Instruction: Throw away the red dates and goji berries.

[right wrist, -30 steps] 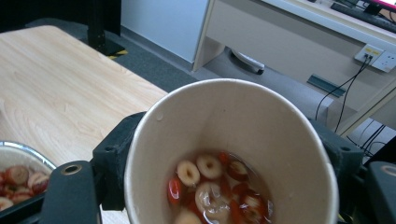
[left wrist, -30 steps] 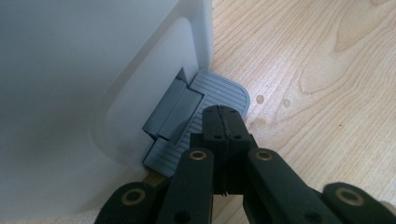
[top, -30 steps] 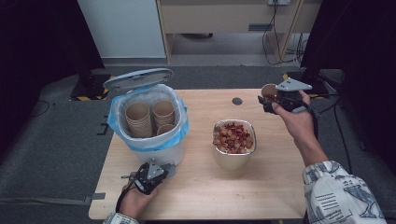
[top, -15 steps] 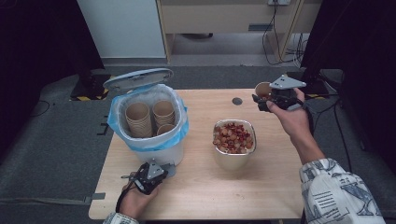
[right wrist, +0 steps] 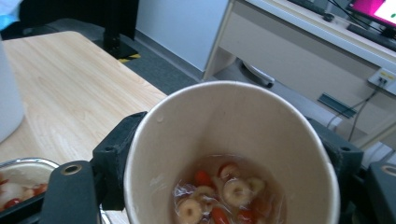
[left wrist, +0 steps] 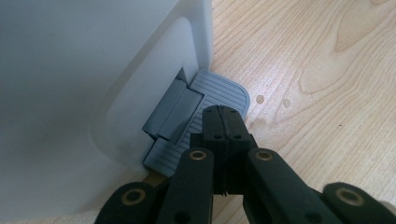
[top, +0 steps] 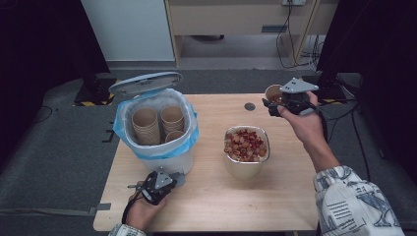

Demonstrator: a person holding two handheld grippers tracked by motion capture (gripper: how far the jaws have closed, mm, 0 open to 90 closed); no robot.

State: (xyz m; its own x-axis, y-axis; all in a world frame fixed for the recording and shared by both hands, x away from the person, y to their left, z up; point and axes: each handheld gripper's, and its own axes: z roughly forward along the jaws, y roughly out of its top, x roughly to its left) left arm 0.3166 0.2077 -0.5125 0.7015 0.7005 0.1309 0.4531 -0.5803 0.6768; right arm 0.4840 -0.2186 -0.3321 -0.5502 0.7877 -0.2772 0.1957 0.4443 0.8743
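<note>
A white pedal bin (top: 162, 157) with a blue liner stands at the table's left, its lid (top: 145, 82) raised; several empty paper cups (top: 160, 123) stand inside. My left gripper (top: 158, 183) (left wrist: 224, 114) is shut, and its closed tips rest on the bin's grey pedal (left wrist: 219, 91). My right gripper (top: 281, 104) (right wrist: 229, 158) is shut on a paper cup (top: 273, 92) (right wrist: 224, 140), held above the table's far right. The cup holds pale rings and red bits in liquid (right wrist: 224, 196).
A metal bowl (top: 235, 167) of red and pale food sits right of the bin, and its rim (right wrist: 18, 163) shows in the right gripper view. A dark round cable hole (top: 250, 106) lies near the table's far edge. Cabinets and cables stand beyond the table.
My right gripper has carried the cup a little to the left, above the table's far right. The left gripper stays on the pedal and the lid stays up.
</note>
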